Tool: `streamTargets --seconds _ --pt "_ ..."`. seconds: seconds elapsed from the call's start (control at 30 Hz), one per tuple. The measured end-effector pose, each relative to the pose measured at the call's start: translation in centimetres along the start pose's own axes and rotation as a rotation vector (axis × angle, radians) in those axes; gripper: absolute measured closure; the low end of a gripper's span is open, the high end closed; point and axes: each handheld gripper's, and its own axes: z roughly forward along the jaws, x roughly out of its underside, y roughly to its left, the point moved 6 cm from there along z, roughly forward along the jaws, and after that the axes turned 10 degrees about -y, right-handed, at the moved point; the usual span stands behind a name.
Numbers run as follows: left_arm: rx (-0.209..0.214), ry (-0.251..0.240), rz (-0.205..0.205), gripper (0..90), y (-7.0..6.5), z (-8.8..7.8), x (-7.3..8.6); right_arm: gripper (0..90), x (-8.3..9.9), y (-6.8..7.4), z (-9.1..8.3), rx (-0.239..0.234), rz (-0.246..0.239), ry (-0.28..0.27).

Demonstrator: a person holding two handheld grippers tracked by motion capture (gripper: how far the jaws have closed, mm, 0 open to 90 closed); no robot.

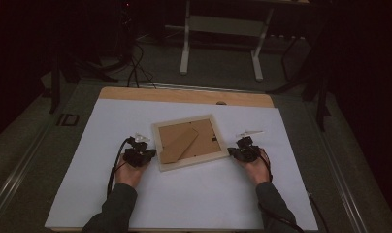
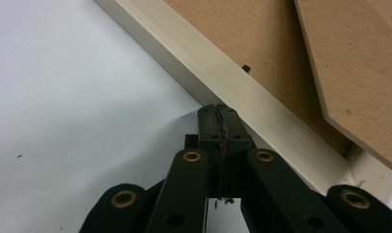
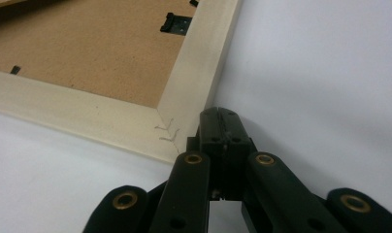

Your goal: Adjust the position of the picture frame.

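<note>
- Lying face down between both grippers: picture frame (image 1: 189, 141).
- Left gripper (image 2: 219, 110): jaws together, tip against frame's edge.
- Right gripper (image 3: 218, 114): jaws together, beside frame's corner.

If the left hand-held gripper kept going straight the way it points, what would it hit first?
The left hand-held gripper, jaws shut, points at the near side rail of the picture frame lying face down; its tips look at or almost on that pale wooden edge.

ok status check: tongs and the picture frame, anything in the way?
Left tongs shut, tips at frame's left edge. Right tongs shut, at its right corner. Picture frame face down on white sheet, unheld. Nothing in the way.
</note>
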Motion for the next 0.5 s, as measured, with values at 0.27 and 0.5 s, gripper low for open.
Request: streamTargets --seconds 0.27,0.5 --pt "0.032 0.010 0.025 90.0 -0.3 -0.5 0.4 90.0 0.9 0.7 -0.9 -0.013 -0.003 -0.001" --pt "0.042 0.016 0.036 90.0 -0.4 -0.9 0.7 90.0 1.7 1.5 -1.6 -0.025 0.000 -0.011"
